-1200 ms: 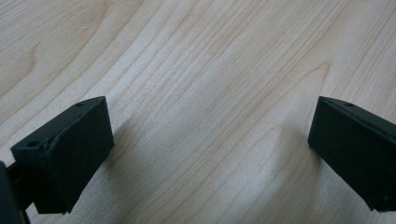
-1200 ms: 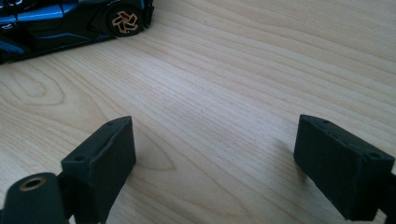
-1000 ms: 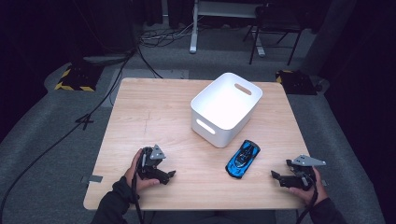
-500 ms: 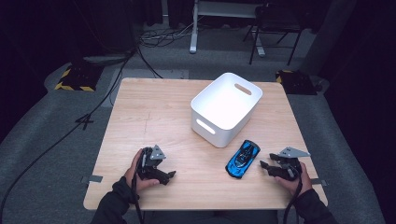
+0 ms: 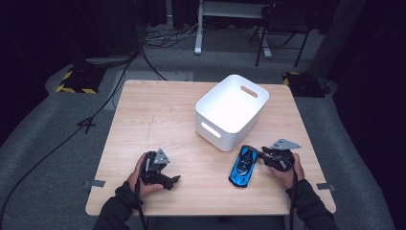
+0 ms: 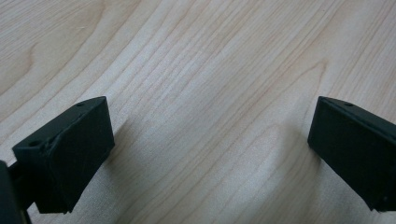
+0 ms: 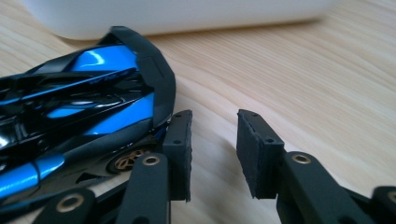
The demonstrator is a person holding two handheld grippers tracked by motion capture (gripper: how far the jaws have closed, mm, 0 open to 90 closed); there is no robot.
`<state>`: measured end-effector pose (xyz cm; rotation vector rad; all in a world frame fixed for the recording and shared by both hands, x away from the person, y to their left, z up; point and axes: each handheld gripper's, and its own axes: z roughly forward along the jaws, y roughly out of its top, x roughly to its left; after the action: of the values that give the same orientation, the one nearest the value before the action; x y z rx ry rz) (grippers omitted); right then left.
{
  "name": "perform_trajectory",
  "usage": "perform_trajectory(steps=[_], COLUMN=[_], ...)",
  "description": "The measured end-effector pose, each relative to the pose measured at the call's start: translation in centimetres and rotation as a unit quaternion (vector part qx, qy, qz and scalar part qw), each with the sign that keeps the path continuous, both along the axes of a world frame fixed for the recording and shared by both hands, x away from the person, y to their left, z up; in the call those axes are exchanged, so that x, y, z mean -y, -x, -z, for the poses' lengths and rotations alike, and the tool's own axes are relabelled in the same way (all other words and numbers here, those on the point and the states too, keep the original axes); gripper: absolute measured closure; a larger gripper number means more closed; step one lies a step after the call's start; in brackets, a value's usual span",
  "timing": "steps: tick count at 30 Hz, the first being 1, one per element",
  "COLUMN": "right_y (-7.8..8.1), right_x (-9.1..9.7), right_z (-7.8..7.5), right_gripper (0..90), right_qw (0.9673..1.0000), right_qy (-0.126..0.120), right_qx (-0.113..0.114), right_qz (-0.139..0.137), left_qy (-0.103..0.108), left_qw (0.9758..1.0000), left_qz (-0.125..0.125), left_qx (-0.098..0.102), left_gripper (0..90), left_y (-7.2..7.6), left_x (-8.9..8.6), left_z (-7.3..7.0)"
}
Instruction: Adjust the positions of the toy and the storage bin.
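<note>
The right gripper (image 7: 214, 154) has its jaws drawn in to a narrow gap with nothing between them; they have just been closing, and one pad (image 7: 180, 151) sits against the side of the blue toy car (image 7: 93, 98), by its wheel, rather than around it. This looks like the approach to a pick-up that is not yet a grip: the next move probably calls for spreading the jaws again and straddling the car's body before pinching. In the high view the car (image 5: 244, 165) lies on the bench (image 5: 158, 115) just beside the right gripper (image 5: 268, 157) and near the white bin (image 5: 232, 115), which is likely its destination.

The left gripper (image 6: 210, 154) rests low over bare wood, jaws spread wide and holding nothing; the high view shows it (image 5: 165, 179) well apart from the car.

The car is glossy, low and wedge-shaped, blue with black panels and a gold-hubbed wheel. The bin is smooth white plastic, round-cornered, with slot handles. The bench is pale, grained wood.
</note>
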<state>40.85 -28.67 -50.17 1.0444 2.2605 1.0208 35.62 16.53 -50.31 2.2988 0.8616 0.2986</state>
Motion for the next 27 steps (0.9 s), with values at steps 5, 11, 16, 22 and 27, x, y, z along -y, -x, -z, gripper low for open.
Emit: perform_trajectory(steps=[5,11,16,22,27], right_y=[-0.7,1.2,4.8,7.8,10.2], right_x=[-0.8,0.5,0.1,-1.1,-3.4], right_z=[-0.1,-1.0,-1.7,-1.7,-0.9], right_gripper=[56.2,45.0,36.0,20.3,16.3], right_qw=[0.9999,0.999,0.999,0.9975,0.997], right_qy=[-0.001,-0.038,-0.038,-0.058,-0.061], right_qx=[-0.005,-0.013,-0.007,-0.014,-0.016], right_qz=[0.015,0.016,-0.022,-0.038,-0.045], left_qy=[0.0,0.002,0.002,0.0,0.0], left_qw=[1.0,1.0,1.0,1.0,1.0], left_qz=[0.001,-0.002,-0.002,-0.003,-0.004], left_qx=[0.002,-0.004,-0.003,-0.006,-0.006], left_gripper=[0.6,0.6,0.6,0.6,0.6], left_y=[0.0,0.0,0.0,0.1,0.1], left_x=[0.0,0.0,0.0,0.0,0.0], left_z=[0.0,0.0,0.0,0.0,0.0])
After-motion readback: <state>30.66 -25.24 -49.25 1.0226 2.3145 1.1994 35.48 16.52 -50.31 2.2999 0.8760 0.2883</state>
